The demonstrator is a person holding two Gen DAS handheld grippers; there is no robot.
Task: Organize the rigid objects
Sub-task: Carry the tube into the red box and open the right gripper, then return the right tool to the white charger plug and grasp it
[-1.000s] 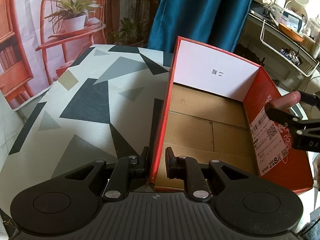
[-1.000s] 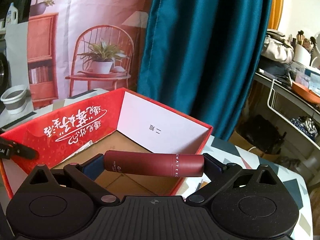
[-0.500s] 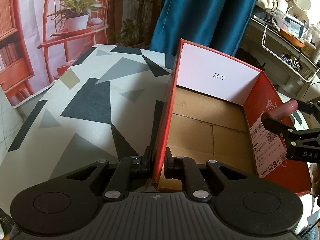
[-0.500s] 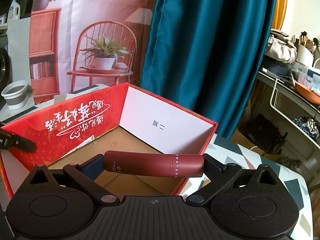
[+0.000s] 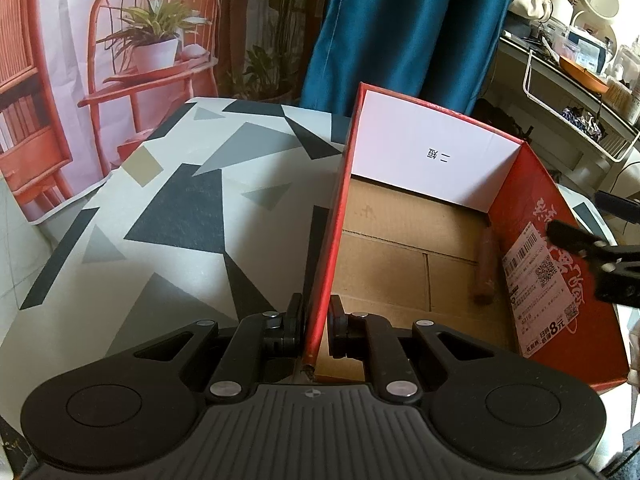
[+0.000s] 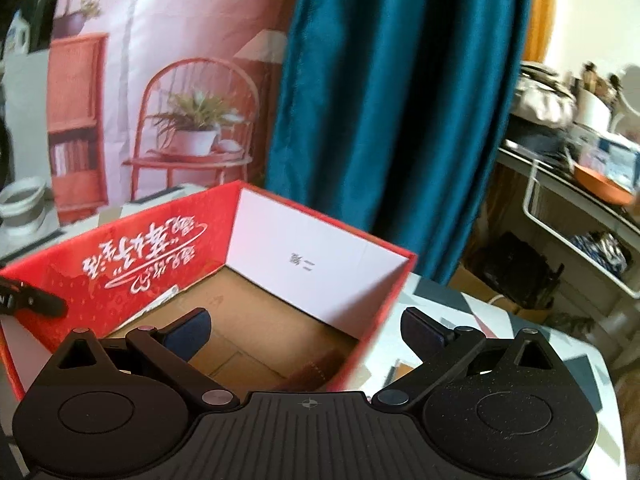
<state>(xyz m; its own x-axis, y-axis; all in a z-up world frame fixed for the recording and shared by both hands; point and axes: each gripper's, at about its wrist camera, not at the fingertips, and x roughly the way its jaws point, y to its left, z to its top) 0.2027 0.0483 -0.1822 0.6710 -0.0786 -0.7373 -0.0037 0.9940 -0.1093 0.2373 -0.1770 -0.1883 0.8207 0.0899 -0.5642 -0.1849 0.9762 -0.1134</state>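
Observation:
A red cardboard box (image 5: 532, 184) with a brown floor stands open-topped on the patterned table. My left gripper (image 5: 316, 326) is shut on the box's left wall (image 5: 326, 264) near its front corner. A dark red cylinder (image 5: 485, 268) lies on the box floor against the right wall; the right wrist view shows it blurred as the cylinder (image 6: 316, 370) low inside the box. My right gripper (image 6: 306, 324) hangs open over the box's right wall (image 6: 384, 320), with nothing between its fingers. It appears as the right gripper (image 5: 592, 232) at the right edge of the left wrist view.
The table (image 5: 168, 216) wears a grey, black and white triangle cloth, bare to the left of the box. A teal curtain (image 6: 400, 100) and a printed backdrop hang behind. A cluttered wire shelf (image 5: 576, 92) stands at the right. A white bowl (image 6: 22, 204) sits far left.
My right gripper has opened and let go of the dark red cylinder, which dropped to the box floor by the right wall. The left gripper has kept its pinch on the left wall.

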